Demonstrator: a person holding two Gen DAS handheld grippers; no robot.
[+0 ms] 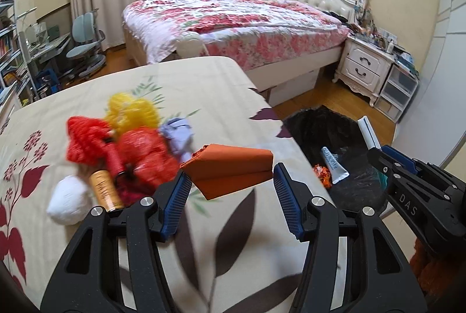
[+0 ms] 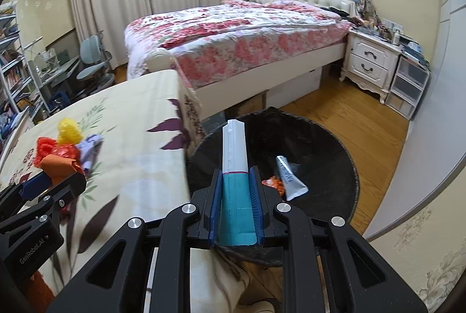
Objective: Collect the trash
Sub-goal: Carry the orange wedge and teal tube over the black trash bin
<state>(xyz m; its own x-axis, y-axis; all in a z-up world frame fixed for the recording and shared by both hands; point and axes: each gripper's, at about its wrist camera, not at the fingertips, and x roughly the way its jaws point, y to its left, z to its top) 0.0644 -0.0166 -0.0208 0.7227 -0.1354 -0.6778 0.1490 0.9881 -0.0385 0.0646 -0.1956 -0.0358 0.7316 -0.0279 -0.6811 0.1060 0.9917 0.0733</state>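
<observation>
My left gripper (image 1: 231, 174) is shut on a folded orange paper piece (image 1: 233, 167) and holds it above the flowered tablecloth (image 1: 204, 86). Behind it lies a pile of trash: yellow netting (image 1: 131, 112), red netting (image 1: 87, 138), a lilac paper wad (image 1: 179, 135), a white wad (image 1: 68, 202) and a brown cylinder (image 1: 104, 190). My right gripper (image 2: 234, 171) is shut on a teal-and-white carton (image 2: 234, 155) over the black-lined bin (image 2: 320, 138). In the bin lie a white tube (image 2: 291, 179) and an orange wrapper (image 2: 273, 183).
The bin stands on the wooden floor (image 2: 364, 120) just off the table's right edge. Beyond it are a bed with a floral cover (image 2: 233, 33), a white nightstand (image 2: 370, 62) and plastic drawers (image 2: 407, 86). A desk chair (image 1: 87, 42) and shelves stand at the far left.
</observation>
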